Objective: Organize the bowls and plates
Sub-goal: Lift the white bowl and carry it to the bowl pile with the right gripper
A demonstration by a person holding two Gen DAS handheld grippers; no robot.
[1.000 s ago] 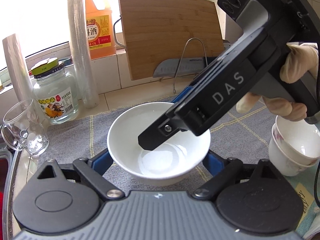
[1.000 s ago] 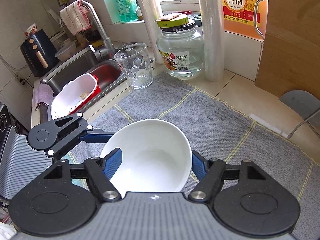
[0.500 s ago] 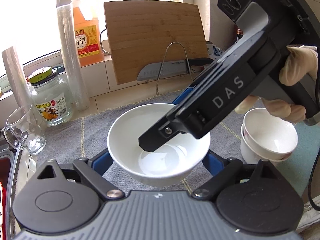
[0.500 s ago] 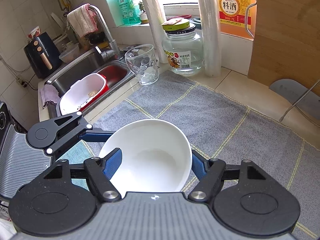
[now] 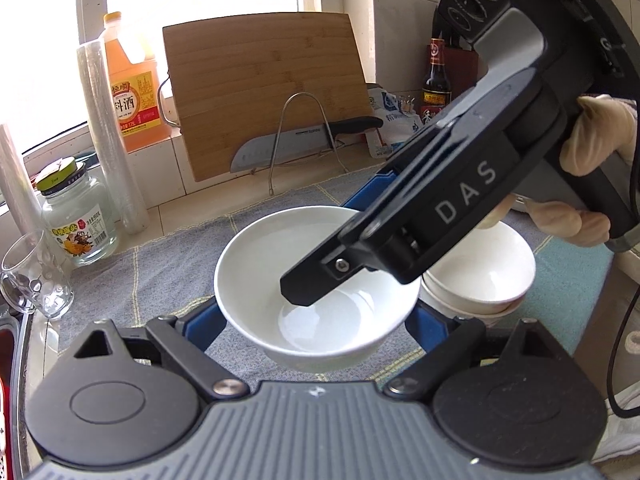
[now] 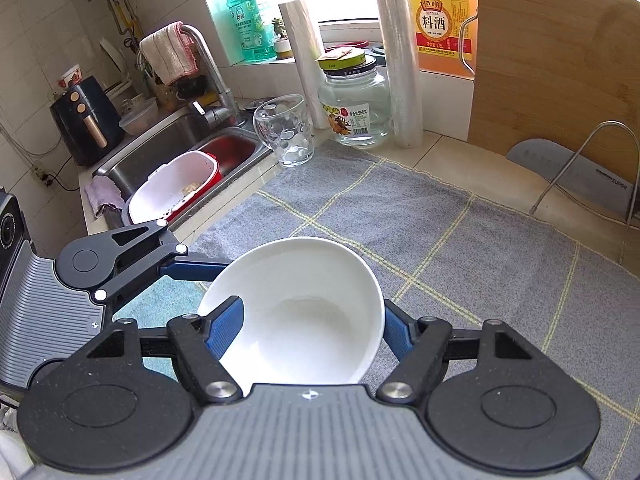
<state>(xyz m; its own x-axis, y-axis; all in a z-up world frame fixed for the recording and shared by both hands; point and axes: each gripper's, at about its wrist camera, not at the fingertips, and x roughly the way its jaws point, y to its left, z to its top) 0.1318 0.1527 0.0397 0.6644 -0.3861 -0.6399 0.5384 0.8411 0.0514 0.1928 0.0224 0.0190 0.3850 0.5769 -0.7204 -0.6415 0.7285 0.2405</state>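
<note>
A round white ceramic bowl (image 5: 316, 280) is held above a grey cloth mat with thin yellow check lines (image 6: 420, 216) on a kitchen counter. Two handheld grippers have it at once. The left gripper (image 5: 316, 324) sits wide, its blue-padded fingers (image 5: 204, 320) on either side of the bowl's outer wall, low on the bowl; the pads look to be against it. The right gripper (image 6: 312, 320) grips the rim: one blue finger (image 6: 224, 324) lies inside the bowl against the wall, and the other is outside on the opposite side, so the jaws are closed on the bowl. In the left wrist view the right gripper's black body, marked DAS, reaches down into the bowl, held by a person's hand in a pale glove (image 5: 592, 172).

Just beside the bowl, partly behind the gripper, stands a stack of smaller white bowls (image 5: 480, 284) on the mat. Behind, a bamboo cutting board (image 5: 268, 88) leans against the tiled wall, with a wire stand (image 5: 304, 132) and a grey-bladed knife with a black handle (image 5: 296, 140) in front of it. To one side are a clear glass jar with a green lid (image 6: 356, 104), a dimpled clear glass mug (image 6: 286, 132), a roll of clear plastic wrap standing upright (image 6: 396, 60) and an orange bottle of cooking wine (image 6: 444, 16). Beyond the mat's edge is a steel sink (image 6: 160, 140) holding a white colander in a red basin (image 6: 172, 188).
</note>
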